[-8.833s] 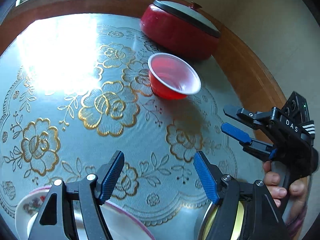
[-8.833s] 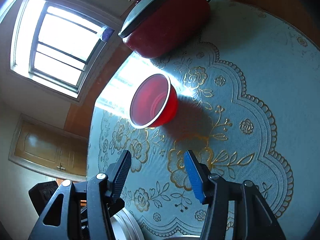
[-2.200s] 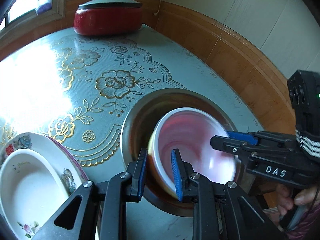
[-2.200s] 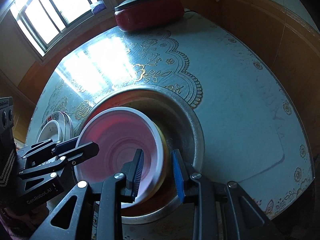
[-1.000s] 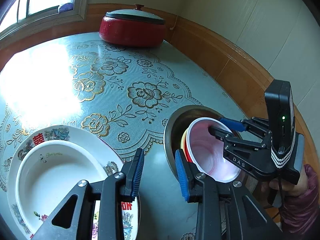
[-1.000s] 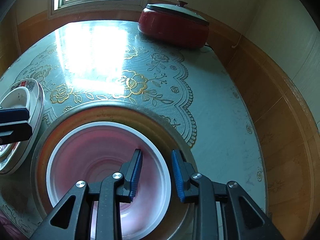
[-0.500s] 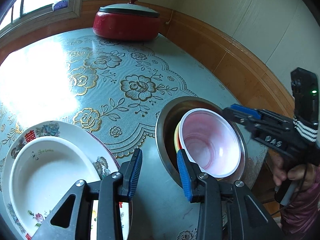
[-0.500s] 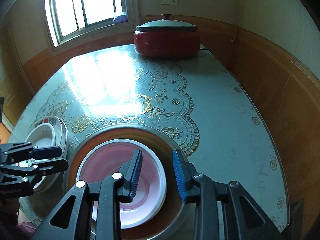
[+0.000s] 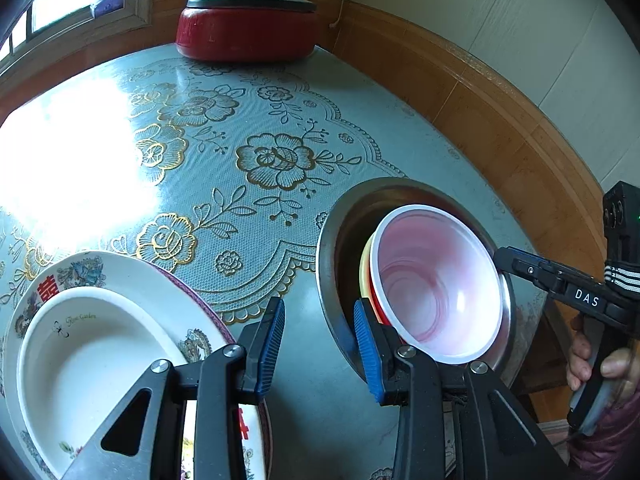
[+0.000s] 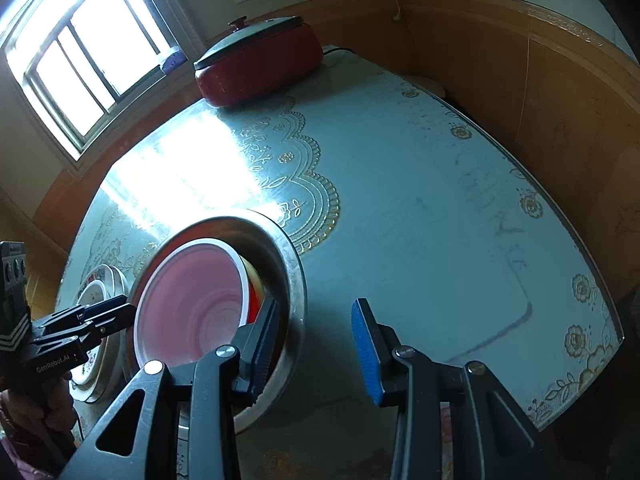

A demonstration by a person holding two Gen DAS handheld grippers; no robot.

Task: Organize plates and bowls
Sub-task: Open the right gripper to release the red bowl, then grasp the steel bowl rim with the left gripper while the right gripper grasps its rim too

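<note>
A red bowl with a white rim lies tilted inside a yellow bowl, and both sit in a metal basin. My left gripper is open just left of the basin, with only tablecloth and the basin's rim between its fingers. My right gripper hovers over the table right of the basin. Its jaws are opening with nothing between them. A white dish rests on a patterned plate at the near left.
A red lidded pot stands at the table's far edge by the wood-panelled wall. The table's right edge curves close to that wall. A person's hand holds the right gripper's handle.
Both grippers have let go of the red bowl's rim; it now rests in the basin. The right gripper has rolled, swung right off the bowl, and its jaws stand wider.
</note>
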